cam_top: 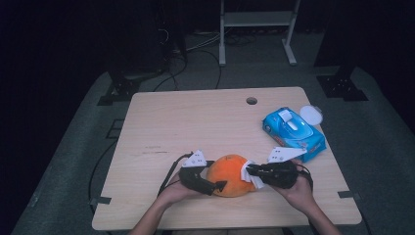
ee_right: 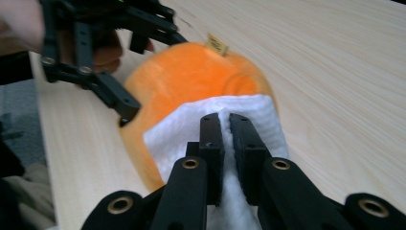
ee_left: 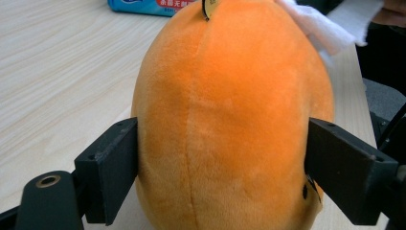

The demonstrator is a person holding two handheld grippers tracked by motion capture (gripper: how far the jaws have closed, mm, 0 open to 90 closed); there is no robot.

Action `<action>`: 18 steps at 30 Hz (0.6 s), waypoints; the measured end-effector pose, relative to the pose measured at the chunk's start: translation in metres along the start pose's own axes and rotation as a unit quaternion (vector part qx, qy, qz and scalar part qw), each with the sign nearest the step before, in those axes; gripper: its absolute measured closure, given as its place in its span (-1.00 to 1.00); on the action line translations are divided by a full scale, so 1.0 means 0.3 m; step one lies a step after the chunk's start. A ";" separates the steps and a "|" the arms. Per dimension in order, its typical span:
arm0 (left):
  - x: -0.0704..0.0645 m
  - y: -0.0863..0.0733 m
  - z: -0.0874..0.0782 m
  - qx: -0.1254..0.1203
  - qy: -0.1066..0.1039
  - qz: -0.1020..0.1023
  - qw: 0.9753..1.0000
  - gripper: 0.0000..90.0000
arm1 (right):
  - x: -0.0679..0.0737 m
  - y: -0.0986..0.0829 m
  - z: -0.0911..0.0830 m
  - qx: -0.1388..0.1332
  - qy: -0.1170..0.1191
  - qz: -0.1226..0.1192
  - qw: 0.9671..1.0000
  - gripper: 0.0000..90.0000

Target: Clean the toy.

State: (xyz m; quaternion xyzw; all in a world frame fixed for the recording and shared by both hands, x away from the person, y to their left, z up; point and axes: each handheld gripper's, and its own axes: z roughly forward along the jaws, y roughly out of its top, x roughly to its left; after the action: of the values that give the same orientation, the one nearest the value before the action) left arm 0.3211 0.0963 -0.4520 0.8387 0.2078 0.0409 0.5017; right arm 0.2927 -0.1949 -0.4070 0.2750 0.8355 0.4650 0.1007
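Across the pale wooden table (cam_top: 195, 122), the left gripper (cam_top: 211, 185) is clamping the orange plush (cam_top: 230, 175) steady while the right gripper (cam_top: 250, 170), pinching a white wipe (cam_top: 248, 174), should be rubbing lightly.

orange plush toy (cam_top: 230, 175), white wipe (cam_top: 248, 172), blue packet (cam_top: 293, 132)

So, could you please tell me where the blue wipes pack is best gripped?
Grip the blue wipes pack across its narrow width, coming from above, with fingers on its long sides. It lies flat on the table, and its white lid stands open, so avoid that end.
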 end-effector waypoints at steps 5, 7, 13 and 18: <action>-0.016 0.006 0.002 0.004 0.006 0.018 1.000 -0.66 | 0.022 0.011 0.005 -0.005 0.017 -0.005 1.000 0.85; -0.040 0.013 0.011 0.002 0.009 0.041 0.999 -0.65 | 0.024 0.021 -0.002 -0.013 0.015 -0.006 1.000 0.85; -0.093 0.028 0.024 0.008 0.014 0.094 0.995 -0.65 | 0.008 0.048 -0.045 -0.039 -0.007 -0.006 0.999 0.85; -0.098 0.025 0.020 0.003 0.008 0.106 0.994 -0.60 | -0.049 0.016 -0.053 -0.018 -0.026 0.018 0.999 0.85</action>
State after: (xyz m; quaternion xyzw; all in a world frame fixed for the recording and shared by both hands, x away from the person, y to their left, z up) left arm 0.2983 0.0767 -0.4444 0.8574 0.1221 0.0995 0.4900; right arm 0.2997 -0.2126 -0.3956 0.3000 0.8189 0.4745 0.1194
